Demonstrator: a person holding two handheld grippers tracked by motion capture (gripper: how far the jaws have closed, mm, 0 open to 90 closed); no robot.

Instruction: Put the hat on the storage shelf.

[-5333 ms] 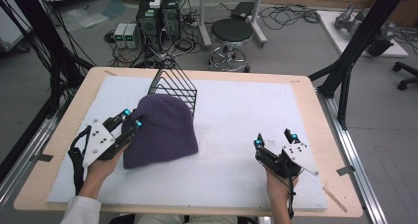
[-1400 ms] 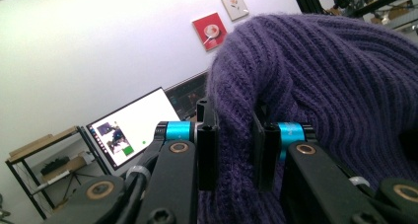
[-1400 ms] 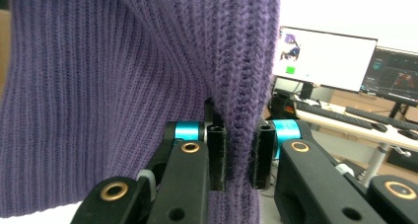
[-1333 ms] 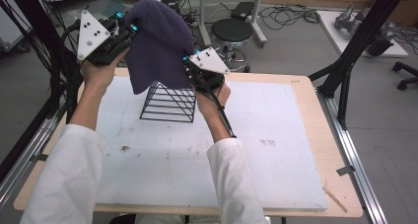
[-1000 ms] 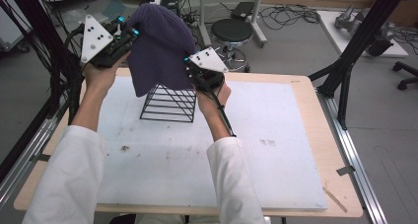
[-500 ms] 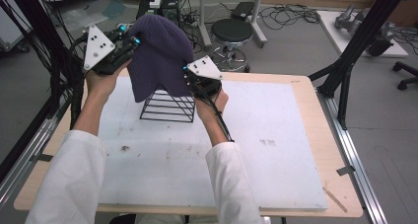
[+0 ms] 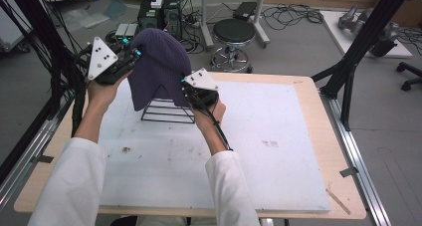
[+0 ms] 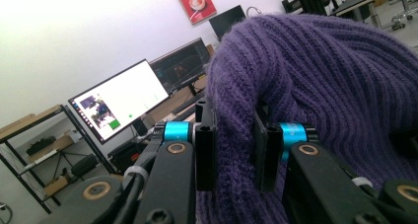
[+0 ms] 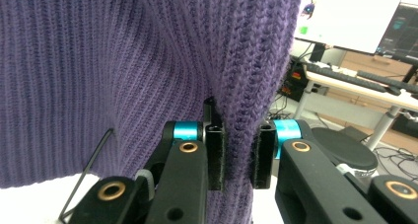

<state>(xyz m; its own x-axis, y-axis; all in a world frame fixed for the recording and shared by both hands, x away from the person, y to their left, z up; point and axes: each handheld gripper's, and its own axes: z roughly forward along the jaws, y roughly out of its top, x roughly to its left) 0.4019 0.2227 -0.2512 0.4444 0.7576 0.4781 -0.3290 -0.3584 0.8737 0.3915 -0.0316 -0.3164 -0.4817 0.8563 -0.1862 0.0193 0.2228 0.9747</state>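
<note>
From above, the purple knit hat [image 7: 158, 66] hangs draped over the black wire rack [image 7: 168, 109] on the white table [image 7: 278, 151], hiding the rack's top, while each gripper view confirms the left gripper [image 8: 231, 150] and right gripper [image 9: 239, 152] each clamp its knit.

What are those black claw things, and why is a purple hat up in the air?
A person in white sleeves holds a grabbing tool in each hand. One picture comes from a camera high above the table. The other two come from small cameras riding on each tool, looking along its jaws. The left claw and the right claw each pinch the purple knitted hat, one on each side. Together they hold it over a black wire rack standing on the white table. The hat's bottom edge hangs around the rack's top. Behind are screens, a stool and cables.
</note>
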